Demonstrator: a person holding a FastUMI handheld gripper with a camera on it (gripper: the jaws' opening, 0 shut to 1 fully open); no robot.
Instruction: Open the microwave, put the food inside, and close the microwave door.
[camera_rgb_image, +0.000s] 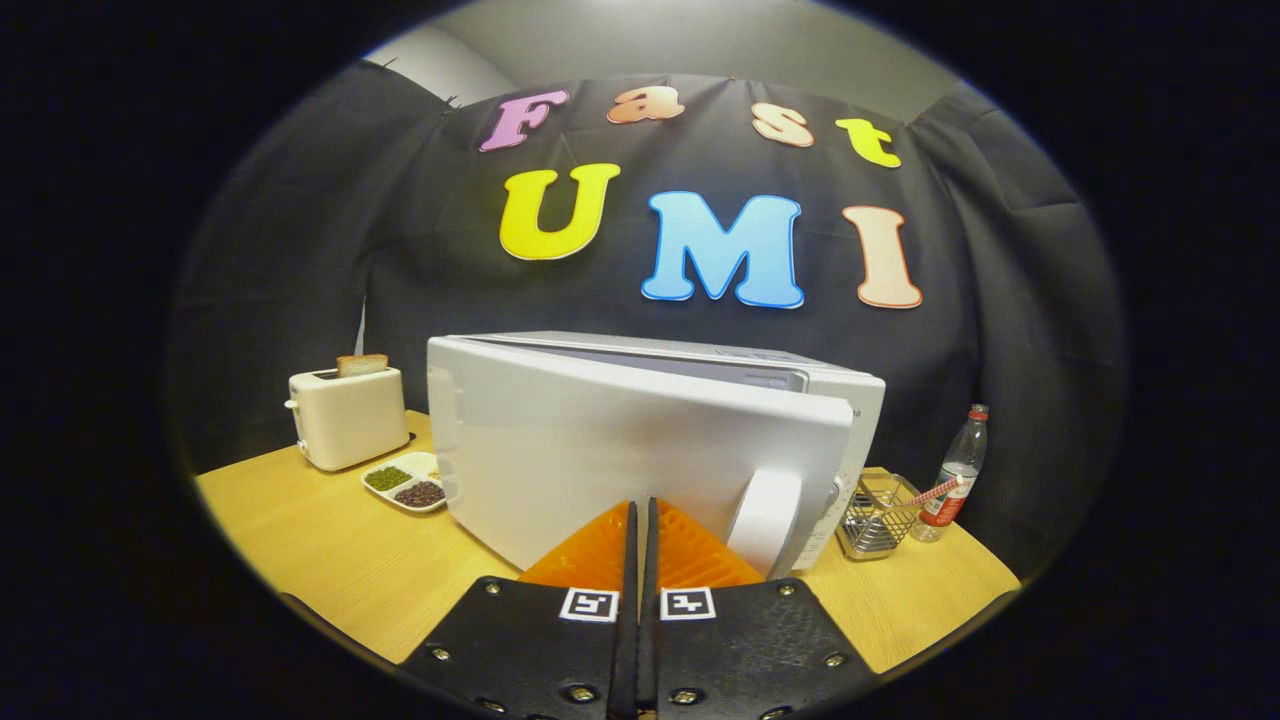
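With its fingers pressed together and gripping nothing, the gripper (640, 512) sits against the partly open microwave door (640, 455) directly ahead, the door's handle (765, 522) just right of the fingertips.

microwave (640, 440) interior behind door (600, 460)

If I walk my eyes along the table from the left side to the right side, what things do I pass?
Toaster with bread → divided dish of beans → microwave, door partly open, with the shut claw right in front of it → wire basket → water bottle.
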